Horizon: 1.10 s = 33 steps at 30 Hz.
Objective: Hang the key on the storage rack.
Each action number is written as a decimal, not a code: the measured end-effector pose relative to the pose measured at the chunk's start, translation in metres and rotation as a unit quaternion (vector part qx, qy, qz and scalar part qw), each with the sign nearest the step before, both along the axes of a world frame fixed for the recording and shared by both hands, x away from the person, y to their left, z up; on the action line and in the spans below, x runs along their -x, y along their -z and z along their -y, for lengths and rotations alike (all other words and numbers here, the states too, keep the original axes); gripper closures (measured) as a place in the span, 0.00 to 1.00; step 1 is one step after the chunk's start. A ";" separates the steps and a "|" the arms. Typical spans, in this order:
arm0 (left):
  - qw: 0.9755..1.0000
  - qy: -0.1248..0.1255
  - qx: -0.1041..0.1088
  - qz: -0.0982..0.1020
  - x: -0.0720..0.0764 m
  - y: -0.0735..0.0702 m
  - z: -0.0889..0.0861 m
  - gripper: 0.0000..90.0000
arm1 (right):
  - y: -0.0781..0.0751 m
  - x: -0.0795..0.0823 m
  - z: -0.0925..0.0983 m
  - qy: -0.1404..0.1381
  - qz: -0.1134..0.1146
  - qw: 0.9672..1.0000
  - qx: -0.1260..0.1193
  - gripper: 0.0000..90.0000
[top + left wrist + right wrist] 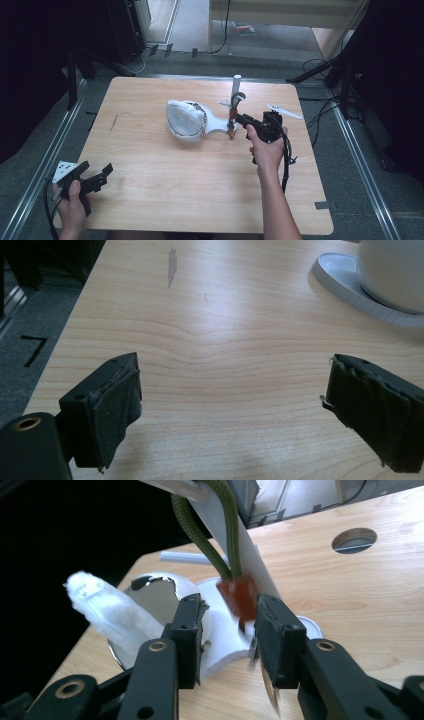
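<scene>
Between the parted jaws of the right gripper (239, 120): orange-brown tag (239, 596) on a green cord (200, 535), pads clear of it, nothing gripped. Just beyond: white stand (215, 125) with upright post (236, 87) and white cloth-filled bowl (186, 120). Underneath: light wood table (165, 175). Far beyond: grey floor, black frames. Left gripper (102, 175): jaws wide apart, empty, near table edge.
</scene>
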<state>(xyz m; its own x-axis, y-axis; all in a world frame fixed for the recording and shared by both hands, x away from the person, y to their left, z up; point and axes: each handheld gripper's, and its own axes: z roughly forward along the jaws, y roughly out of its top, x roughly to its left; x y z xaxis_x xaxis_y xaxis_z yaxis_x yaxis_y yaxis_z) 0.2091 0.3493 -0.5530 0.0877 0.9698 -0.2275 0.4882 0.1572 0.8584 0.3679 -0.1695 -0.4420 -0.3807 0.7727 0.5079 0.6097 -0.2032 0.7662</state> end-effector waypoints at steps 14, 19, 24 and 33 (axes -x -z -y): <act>1.000 0.003 -0.004 -0.005 -0.001 0.000 0.000 0.09 | -0.004 0.011 0.001 0.032 0.040 0.996 0.072 0.47; 1.000 0.003 -0.006 -0.006 -0.001 0.000 0.001 0.09 | -0.004 0.016 0.003 0.040 0.046 0.993 0.104 0.39; 1.000 0.004 -0.005 -0.005 -0.001 0.000 0.001 0.09 | -0.004 0.020 0.006 0.044 0.044 0.991 0.115 0.32; 1.000 0.003 -0.007 -0.006 -0.002 0.000 0.001 0.09 | -0.006 0.031 0.007 0.056 0.043 0.986 0.151 0.05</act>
